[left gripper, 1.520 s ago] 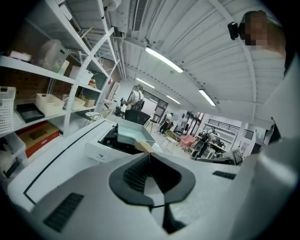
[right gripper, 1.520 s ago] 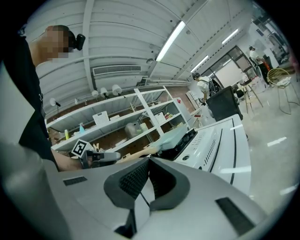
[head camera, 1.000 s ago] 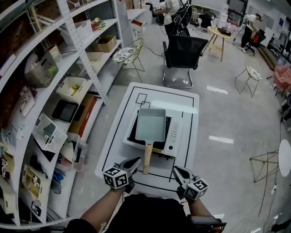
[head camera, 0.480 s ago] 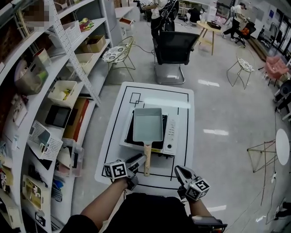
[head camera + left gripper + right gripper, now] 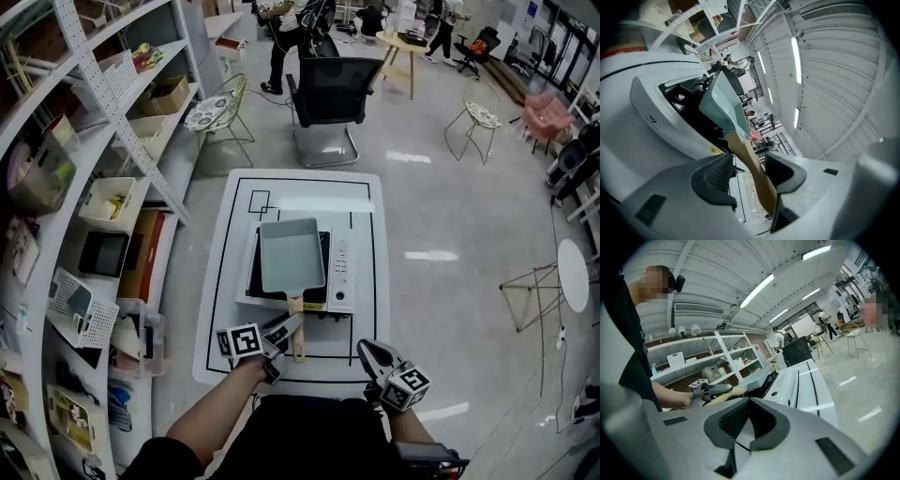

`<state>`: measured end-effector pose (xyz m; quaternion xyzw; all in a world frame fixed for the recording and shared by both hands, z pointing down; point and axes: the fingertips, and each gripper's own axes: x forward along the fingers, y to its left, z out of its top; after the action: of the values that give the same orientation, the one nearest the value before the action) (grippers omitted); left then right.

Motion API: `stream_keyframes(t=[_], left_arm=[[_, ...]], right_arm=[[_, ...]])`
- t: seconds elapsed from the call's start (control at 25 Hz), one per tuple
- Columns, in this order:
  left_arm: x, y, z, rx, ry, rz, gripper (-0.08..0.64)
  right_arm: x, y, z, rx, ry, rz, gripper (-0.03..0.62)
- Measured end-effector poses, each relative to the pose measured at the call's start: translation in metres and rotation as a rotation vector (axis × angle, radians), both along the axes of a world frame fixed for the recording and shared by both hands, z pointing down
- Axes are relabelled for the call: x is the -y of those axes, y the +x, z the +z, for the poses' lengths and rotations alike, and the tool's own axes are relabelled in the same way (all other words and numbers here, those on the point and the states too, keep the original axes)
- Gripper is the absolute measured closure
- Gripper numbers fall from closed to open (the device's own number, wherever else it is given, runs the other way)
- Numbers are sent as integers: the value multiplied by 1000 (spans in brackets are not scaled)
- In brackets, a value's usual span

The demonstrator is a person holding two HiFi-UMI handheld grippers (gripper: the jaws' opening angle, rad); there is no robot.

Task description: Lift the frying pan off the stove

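Observation:
A pale green rectangular frying pan [image 5: 292,253] sits on the white portable stove [image 5: 341,274] on a low white table [image 5: 217,309]. Its wooden handle [image 5: 296,330] points toward me. My left gripper [image 5: 287,330] is at the handle's end. In the left gripper view the handle [image 5: 749,157] runs between the jaws, which are opening, with a gap on the left side; the pan [image 5: 723,104] and stove [image 5: 649,110] lie beyond. My right gripper [image 5: 367,352] hovers at the table's near edge, shut and empty; its own view shows closed jaws [image 5: 749,420] and the pan [image 5: 757,376] ahead.
White shelving [image 5: 84,216] with bins and boxes runs along the left. A black office chair [image 5: 323,94] stands past the table's far end. People stand in the background by a small wooden table [image 5: 405,52]. Black lines mark the tabletop.
My left gripper has moved forward and right to the pan handle, and its jaws have spread around it. The right gripper has stayed in place. The head view has shifted.

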<state>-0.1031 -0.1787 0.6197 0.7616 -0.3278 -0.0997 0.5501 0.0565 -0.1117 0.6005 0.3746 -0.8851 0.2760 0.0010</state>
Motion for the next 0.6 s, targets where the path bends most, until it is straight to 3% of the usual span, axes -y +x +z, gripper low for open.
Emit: stream_keyframes(t=[0.36, 0.6], left_arm=[[10, 17, 5, -99, -77, 30, 344], [11, 20, 6, -126, -120, 24, 393]], right_arm=[[-2, 0, 0, -8, -13, 47, 566], [-7, 7, 2, -14, -22, 79, 566]])
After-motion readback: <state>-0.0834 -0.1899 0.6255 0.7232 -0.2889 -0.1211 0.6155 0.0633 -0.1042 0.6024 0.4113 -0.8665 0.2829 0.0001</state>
